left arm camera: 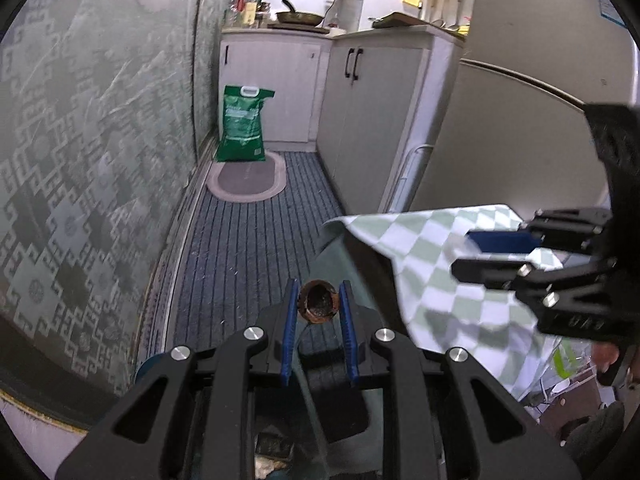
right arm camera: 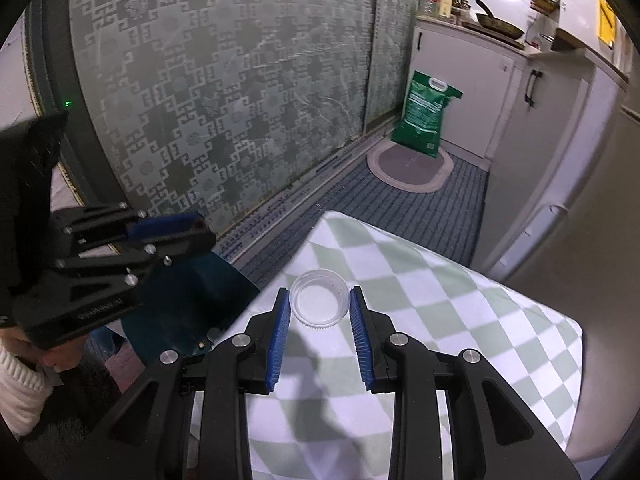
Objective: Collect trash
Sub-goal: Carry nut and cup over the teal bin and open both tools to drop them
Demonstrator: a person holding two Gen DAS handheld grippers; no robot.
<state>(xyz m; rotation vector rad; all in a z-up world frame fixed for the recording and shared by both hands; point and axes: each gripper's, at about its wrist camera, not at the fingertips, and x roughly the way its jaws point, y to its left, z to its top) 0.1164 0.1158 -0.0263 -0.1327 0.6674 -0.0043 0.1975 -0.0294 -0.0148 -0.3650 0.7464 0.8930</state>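
My left gripper [left arm camera: 318, 306] is clamped on a brown shell [left arm camera: 318, 303] (walnut, probably); right gripper [right arm camera: 320, 312], jaws apart, straddles a clear plastic cup [right arm camera: 319, 303]. Next: close squarely on it.

Patterned green wall [left arm camera: 80, 160], striped grey floor [left arm camera: 248, 240], white kitchen cabinets [left arm camera: 276, 88].

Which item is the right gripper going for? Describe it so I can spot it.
Find the checked cloth on the table. On its near-left part lies a clear plastic lid, between the open right gripper's blue pads. It is the only thing on the cloth: round, see-through, with a ribbed rim.
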